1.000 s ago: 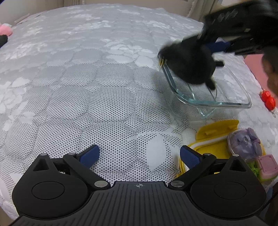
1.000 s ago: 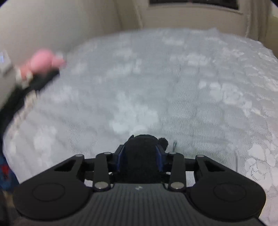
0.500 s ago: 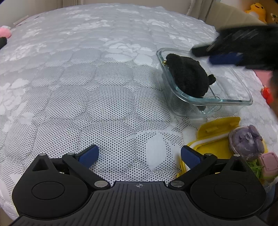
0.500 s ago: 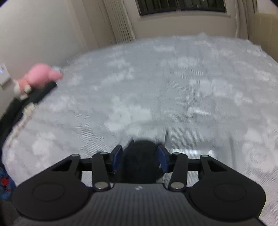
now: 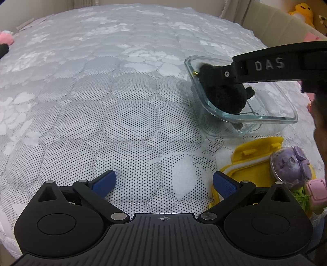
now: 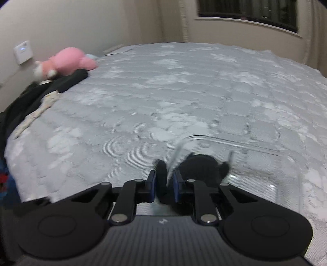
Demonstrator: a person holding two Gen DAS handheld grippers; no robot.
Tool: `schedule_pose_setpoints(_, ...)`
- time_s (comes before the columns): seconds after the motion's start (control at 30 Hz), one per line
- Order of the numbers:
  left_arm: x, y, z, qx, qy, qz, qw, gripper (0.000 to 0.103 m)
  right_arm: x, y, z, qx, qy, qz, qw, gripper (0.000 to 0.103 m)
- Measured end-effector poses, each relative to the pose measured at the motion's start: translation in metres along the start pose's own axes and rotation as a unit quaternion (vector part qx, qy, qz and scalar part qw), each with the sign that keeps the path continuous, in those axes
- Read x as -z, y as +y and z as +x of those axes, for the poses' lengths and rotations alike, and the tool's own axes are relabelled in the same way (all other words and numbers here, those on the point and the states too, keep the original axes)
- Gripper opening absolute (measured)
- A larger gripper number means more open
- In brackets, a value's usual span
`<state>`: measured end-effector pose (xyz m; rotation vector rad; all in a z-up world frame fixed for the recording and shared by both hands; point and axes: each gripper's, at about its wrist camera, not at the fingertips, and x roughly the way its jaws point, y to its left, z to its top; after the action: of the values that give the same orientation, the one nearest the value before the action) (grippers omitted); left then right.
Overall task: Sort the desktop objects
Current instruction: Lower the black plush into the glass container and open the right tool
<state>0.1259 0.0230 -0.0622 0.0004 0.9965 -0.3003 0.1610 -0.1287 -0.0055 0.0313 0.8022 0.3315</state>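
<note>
Plush toy (image 5: 224,94) in glass container (image 5: 265,119); lunchbox (image 5: 253,155) nearer.

a white quilted mattress cover (image 5: 122,114) with a hexagon and flower pattern is spreading across both views, dotted black toward the near side of the left wrist view. a pink plush toy (image 6: 67,61) is lying at the far left edge of the bed, touching a dark garment (image 6: 30,98) that is trailing toward the camera beside it. a white wall panel (image 6: 22,51) is sitting on the beige wall behind the plush. a dark window (image 6: 247,14) is showing above the far side of the bed. a yellow plush (image 5: 302,11) is peeking in at the top right corner of the left wrist view.
</note>
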Motion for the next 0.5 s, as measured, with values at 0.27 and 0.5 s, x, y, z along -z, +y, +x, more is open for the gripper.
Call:
schedule_pose_setpoints(0.27, 0.0, -0.004, 0.0, -0.006, 0.002, 0.008, 0.9999, 0.103, -0.008, -0.026, 0.023, -0.008, 0.056, 0.076, 0.996, 0.004)
schedule_pose_setpoints(0.5, 0.003, -0.002, -0.006, -0.003, 0.001, -0.001, 1.0, 0.103, -0.01, -0.037, 0.028, -0.025, 0.068, 0.106, 0.992, 0.004)
